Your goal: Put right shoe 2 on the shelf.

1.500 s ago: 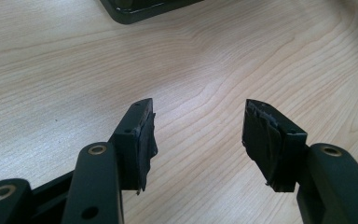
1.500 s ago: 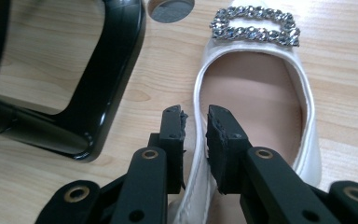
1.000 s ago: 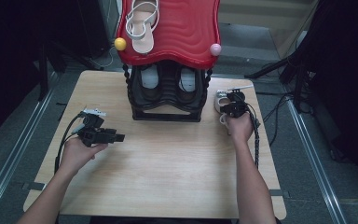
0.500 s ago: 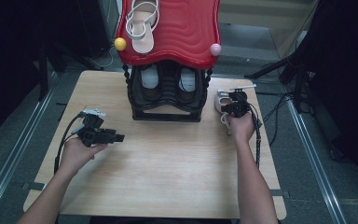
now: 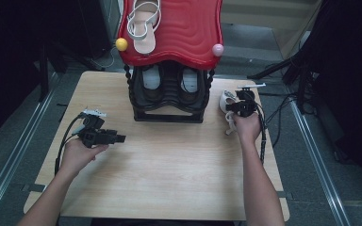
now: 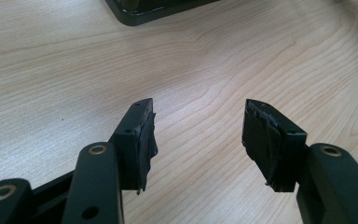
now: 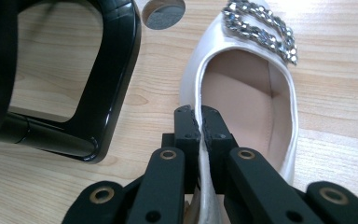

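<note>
White leather sits pinched in our right gripper (image 7: pixel 200 122), jaws clamped on the shoe (image 7: pixel 247 88) wall for lifting, at three o'clock of the rack (image 5: pixel 168 101); our left gripper (image 6: pixel 198 135) waits, jaws apart.

Right gripper (image 5: pixel 239 107) at white shoe (image 5: pixel 225 100) beside black rack (image 5: pixel 168 109)

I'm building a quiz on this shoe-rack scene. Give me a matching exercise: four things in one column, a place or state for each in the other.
Things:
1. white shoe
2. strappy sandal
3. left gripper
4. yellow ball

Places or states:
A. open over bare table
B. on the red top shelf
C. side wall pinched by the right gripper
D. at the red shelf's left front corner

Pairs: 1-C, 2-B, 3-A, 4-D
</note>
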### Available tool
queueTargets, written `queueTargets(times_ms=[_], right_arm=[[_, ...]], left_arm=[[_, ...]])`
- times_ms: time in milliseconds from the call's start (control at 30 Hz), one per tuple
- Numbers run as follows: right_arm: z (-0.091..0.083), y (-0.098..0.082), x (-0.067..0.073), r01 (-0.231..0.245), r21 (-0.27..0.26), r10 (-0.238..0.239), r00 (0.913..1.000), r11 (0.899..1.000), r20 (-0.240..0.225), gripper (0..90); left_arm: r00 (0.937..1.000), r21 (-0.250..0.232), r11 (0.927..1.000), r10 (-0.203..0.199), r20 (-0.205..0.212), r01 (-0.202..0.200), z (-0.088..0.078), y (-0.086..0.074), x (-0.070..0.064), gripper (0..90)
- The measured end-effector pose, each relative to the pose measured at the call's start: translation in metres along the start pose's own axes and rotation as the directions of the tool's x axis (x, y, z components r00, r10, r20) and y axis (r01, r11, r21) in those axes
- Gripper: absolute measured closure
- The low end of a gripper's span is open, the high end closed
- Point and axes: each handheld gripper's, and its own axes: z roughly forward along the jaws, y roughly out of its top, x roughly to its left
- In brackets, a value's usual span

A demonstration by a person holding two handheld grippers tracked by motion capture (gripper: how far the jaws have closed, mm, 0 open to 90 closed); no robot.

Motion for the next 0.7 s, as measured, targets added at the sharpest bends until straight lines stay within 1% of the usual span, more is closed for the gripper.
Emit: queueTargets(times_ms=[100,267,400,467,500,700], right_arm=[[-0.003,0.001,0.0,0.005,-0.003,-0.005,1.0,1.0,0.0,88.7],[-0.008,0.002,-0.001,-0.021,-0.005,0.021,0.9993,1.0,-0.033,88.7],[-0.013,0.003,0.0,-0.03,-0.018,0.029,0.9983,0.999,-0.05,88.7],[-0.014,0.004,0.0,-0.035,-0.016,0.034,0.9978,0.999,-0.057,88.7],[-0.015,0.005,0.0,-0.029,-0.008,0.028,0.9982,1.0,-0.052,88.7],[-0.024,0.013,0.003,-0.025,-0.021,0.024,0.9981,0.999,-0.057,88.7]], left_arm=[[1.0,0.001,1.0,0.003,0.004,-0.003,0.001,0.001,-0.001,44.3],[1.0,0.007,1.0,0.004,0.006,-0.004,0.002,0.001,-0.001,44.3],[1.0,0.01,0.9999,0.003,0.007,-0.003,0.003,0.001,-0.001,44.3],[0.9999,0.011,0.9999,0.007,0.008,-0.007,0.003,0.001,-0.002,44.3],[1.0,0.008,1.0,0.006,0.007,-0.006,0.003,0.0,-0.002,44.3],[1.0,0.01,0.9999,0.003,0.009,-0.003,0.003,0.001,-0.001,44.3]])
